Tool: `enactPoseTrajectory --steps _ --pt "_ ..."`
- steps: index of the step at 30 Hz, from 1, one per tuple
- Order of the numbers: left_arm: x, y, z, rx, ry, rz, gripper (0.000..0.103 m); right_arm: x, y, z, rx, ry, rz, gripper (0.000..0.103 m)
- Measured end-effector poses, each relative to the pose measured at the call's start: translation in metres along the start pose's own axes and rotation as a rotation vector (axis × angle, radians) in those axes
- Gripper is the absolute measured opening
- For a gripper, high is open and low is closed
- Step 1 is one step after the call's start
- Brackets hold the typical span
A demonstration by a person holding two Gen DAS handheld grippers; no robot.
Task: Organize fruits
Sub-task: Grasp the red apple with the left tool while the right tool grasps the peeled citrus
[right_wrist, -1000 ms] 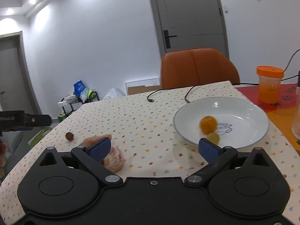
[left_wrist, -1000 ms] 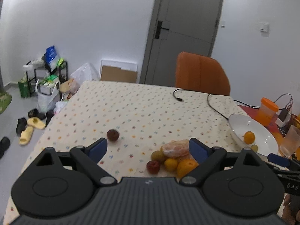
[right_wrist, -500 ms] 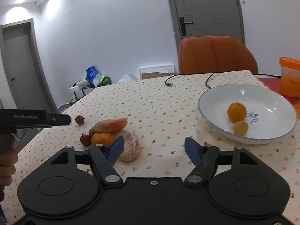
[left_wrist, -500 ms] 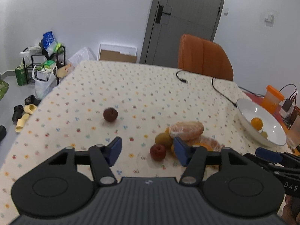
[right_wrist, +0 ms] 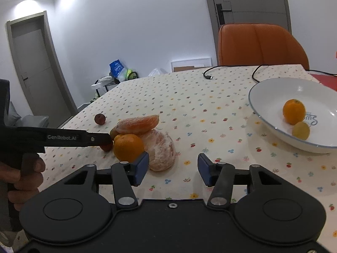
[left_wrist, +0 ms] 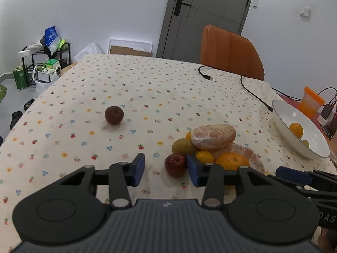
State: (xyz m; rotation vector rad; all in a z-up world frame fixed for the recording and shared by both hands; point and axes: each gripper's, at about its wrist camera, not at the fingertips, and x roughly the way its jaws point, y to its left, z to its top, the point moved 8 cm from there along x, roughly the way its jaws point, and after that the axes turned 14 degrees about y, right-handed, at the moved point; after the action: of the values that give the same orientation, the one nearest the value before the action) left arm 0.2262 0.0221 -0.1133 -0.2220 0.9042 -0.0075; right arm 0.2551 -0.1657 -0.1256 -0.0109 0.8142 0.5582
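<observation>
Fruit pile (left_wrist: 212, 147) on table (left_wrist: 147, 97); bowl (right_wrist: 273, 124) holds orange (right_wrist: 293, 111). Left gripper (left_wrist: 166, 169) closing, unclenched, red fruit (left_wrist: 175, 164) between jaws. Right gripper (right_wrist: 173, 168) closing, empty.

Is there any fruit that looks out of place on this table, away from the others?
Yes. One dark brownish-red fruit lies alone on the tablecloth, apart from the fruit pile and the white bowl. Its skin looks wrinkled.
</observation>
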Motion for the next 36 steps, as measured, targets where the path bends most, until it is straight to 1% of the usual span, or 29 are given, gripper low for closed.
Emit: enactPoseTrajectory --steps 1,2,7,15,20,28,29,31,33,36 --pt "0.001 0.000 0.000 -0.002 0.001 -0.006 0.025 0.002 0.001 0.000 -0.002 0.007 0.002 0.051" --pt "0.001 0.000 -0.001 -0.006 0.004 -0.011 0.022 0.003 0.001 0.000 -0.006 0.014 0.004 0.051" --pt "-0.002 0.004 -0.001 -0.022 0.004 -0.022 0.021 0.013 0.007 0.001 -0.033 0.047 0.004 0.051" --pt "-0.014 0.015 -0.005 -0.069 -0.021 -0.009 0.021 0.025 0.017 0.009 -0.105 0.071 -0.042 0.052" --pt "-0.020 0.017 -0.010 -0.107 -0.032 0.001 0.021 0.029 0.019 0.015 -0.120 0.083 -0.025 0.052" --pt "-0.028 0.020 -0.011 -0.131 -0.054 0.005 0.021 0.039 0.027 0.022 -0.185 0.089 -0.021 0.052" --pt "-0.029 0.020 -0.012 -0.132 -0.056 0.005 0.021 0.039 0.027 0.022 -0.190 0.089 -0.023 0.051" --pt "-0.031 0.019 -0.012 -0.132 -0.058 0.002 0.021 0.038 0.028 0.021 -0.209 0.086 -0.047 0.041" --pt "-0.033 0.016 -0.013 -0.124 -0.059 -0.002 0.021 0.036 0.029 0.019 -0.222 0.085 -0.054 0.040" --pt "-0.036 0.011 -0.014 -0.113 -0.062 -0.007 0.021 0.030 0.026 0.016 -0.207 0.080 -0.052 0.039"
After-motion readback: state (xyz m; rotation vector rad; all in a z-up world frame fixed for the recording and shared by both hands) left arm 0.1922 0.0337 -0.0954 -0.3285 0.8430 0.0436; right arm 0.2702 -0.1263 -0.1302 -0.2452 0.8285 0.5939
